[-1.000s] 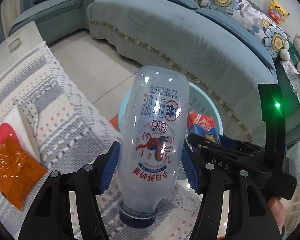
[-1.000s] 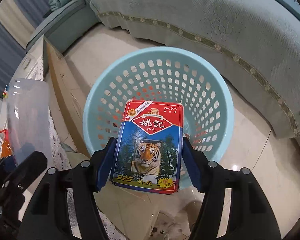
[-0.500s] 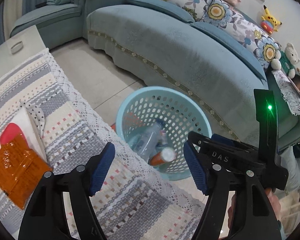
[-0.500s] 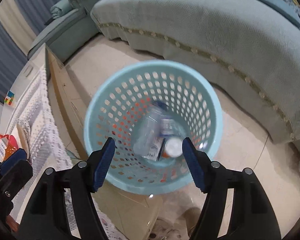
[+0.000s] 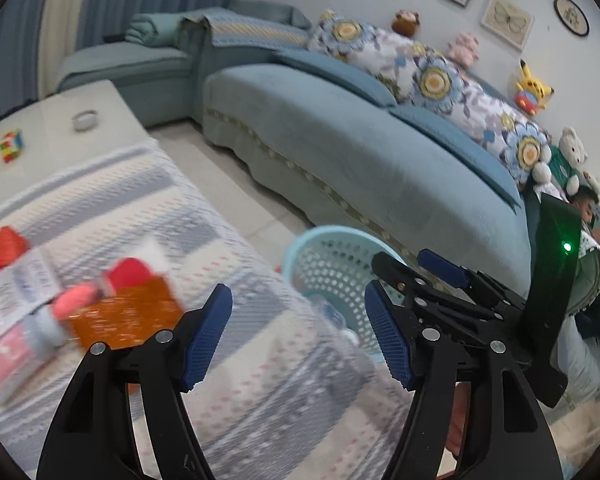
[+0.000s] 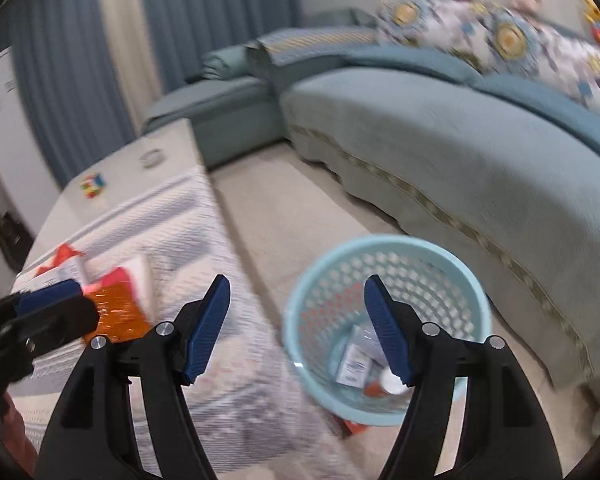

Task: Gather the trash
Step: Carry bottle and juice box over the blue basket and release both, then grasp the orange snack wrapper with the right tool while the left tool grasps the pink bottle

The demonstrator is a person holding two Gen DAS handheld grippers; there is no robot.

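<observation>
Trash left to collect lies in a loose pile on the striped, lace-edged woven tablecloth [image 5: 260, 380], ahead and to the left of both sets of jaws. Going by size, the pale-blue perforated plastic basket [image 6: 384, 248] stands on the floor beside the table edge, ahead and right of your right gripper [image 6: 296, 330]; a clear bottle [image 6: 354, 362] and other scraps already lie in its bottom. Next is the flat orange crinkled-foil packet [image 5: 126, 314], ahead-left of your left gripper [image 5: 298, 334], its long side running roughly across the jaws' line. Just left of it sit a red-topped white wrapper [image 5: 130, 270] and a pinkish packet [image 5: 74, 300], too blurred to describe further.

Both grippers are spread wide and hold nothing. Your left gripper is plainly the nearer to the pile; the right one looks over the basket instead. I'd judge the next grab belongs to the left, swinging further left and turning so the fingers close across the orange packet's short side.
</observation>
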